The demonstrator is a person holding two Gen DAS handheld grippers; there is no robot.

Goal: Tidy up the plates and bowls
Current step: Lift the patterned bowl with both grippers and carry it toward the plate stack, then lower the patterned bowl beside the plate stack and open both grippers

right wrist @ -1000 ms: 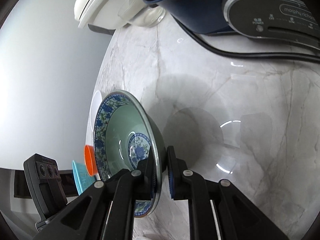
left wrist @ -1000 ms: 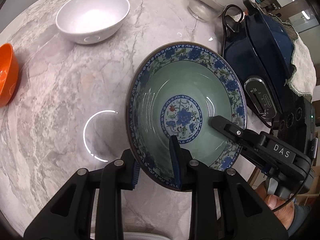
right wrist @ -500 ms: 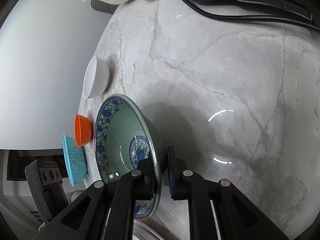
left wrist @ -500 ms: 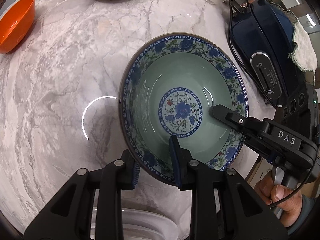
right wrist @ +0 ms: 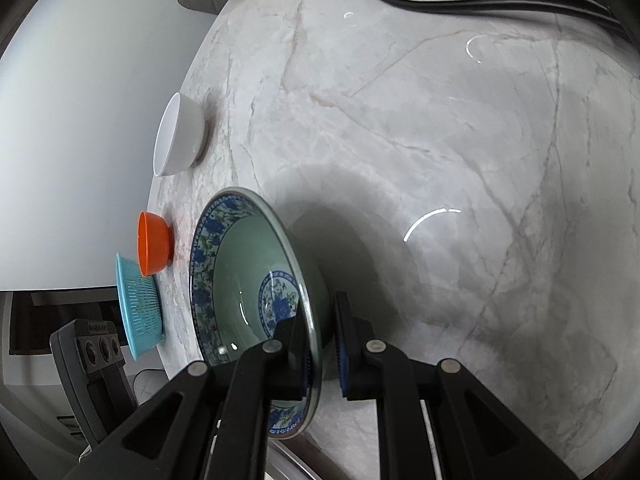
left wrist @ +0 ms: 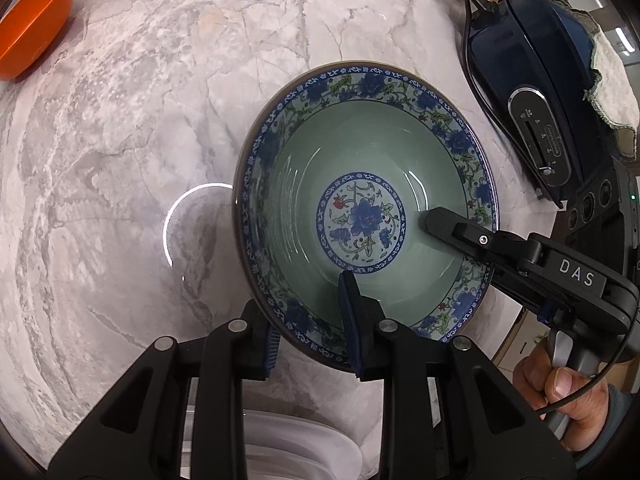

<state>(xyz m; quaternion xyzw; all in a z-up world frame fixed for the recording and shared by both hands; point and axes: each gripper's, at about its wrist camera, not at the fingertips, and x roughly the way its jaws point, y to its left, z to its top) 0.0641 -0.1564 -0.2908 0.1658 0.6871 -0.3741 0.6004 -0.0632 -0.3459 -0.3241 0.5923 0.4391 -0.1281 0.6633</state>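
Above marble counter, floral bowl mouth-up, both grippers' jaws clamping rim

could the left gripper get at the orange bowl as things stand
Probably not yet. The left gripper is shut on the rim of the blue-patterned bowl, as is the right gripper. The orange bowl sits apart with bare marble between.
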